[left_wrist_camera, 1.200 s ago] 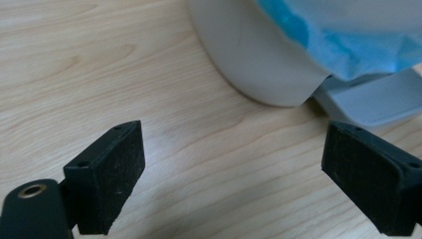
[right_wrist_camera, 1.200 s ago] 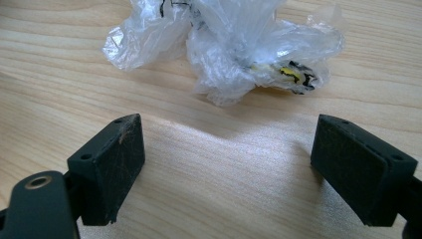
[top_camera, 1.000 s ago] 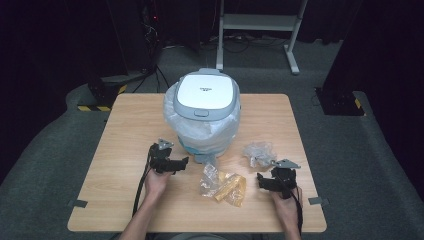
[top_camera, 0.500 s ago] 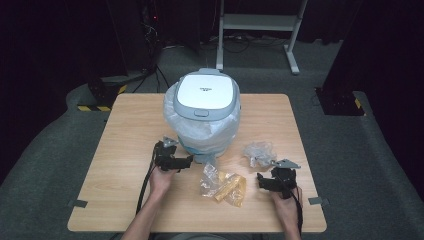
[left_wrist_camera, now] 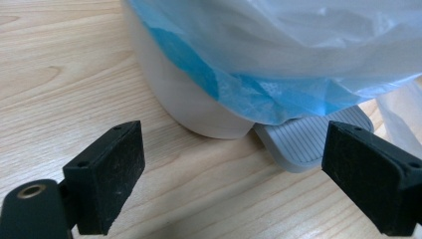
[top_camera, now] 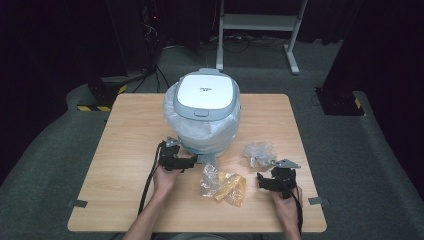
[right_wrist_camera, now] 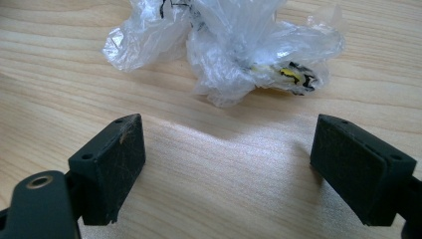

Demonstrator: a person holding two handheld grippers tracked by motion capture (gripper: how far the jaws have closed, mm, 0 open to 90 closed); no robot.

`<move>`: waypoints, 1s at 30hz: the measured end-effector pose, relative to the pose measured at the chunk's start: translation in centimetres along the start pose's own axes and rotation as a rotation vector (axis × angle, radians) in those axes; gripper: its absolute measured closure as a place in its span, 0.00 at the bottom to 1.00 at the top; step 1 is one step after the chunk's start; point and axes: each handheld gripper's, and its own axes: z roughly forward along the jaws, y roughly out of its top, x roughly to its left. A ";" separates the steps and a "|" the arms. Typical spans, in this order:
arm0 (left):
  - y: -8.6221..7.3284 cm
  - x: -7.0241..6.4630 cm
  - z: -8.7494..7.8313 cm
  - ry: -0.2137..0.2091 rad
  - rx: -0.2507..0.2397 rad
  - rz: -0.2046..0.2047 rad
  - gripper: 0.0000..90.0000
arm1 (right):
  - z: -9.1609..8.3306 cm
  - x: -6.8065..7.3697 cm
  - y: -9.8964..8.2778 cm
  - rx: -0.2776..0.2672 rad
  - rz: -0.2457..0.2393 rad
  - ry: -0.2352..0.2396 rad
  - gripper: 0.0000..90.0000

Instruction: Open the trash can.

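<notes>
A white pedal bin (top_camera: 202,95) with a closed lid and a clear and blue liner bag (left_wrist_camera: 298,55) stands mid-table. Its grey ribbed pedal (left_wrist_camera: 308,139) sticks out at the base. My left gripper (top_camera: 191,161) is open, low on the table just in front of the bin's base (left_wrist_camera: 194,99), with the pedal between and beyond its jaws (left_wrist_camera: 234,174). My right gripper (top_camera: 261,181) is open at the front right. A crumpled clear wrapper (right_wrist_camera: 234,55) with yellow and black marks lies a little ahead of it, untouched.
A clear and yellow wrapper (top_camera: 223,184) lies between the two grippers. Another crumpled clear plastic piece (top_camera: 259,152) sits behind the right gripper. The wooden table (top_camera: 130,130) has bare room at left and far right. Dark floor and stands surround it.
My left gripper has edged slightly to the right, closer to the bin's base. The right gripper and the wrappers have stayed where they were.
</notes>
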 end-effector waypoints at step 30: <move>0.6 -1.5 1.9 0.034 0.009 0.015 0.14 | 0.1 0.0 0.1 0.000 0.003 -0.001 0.16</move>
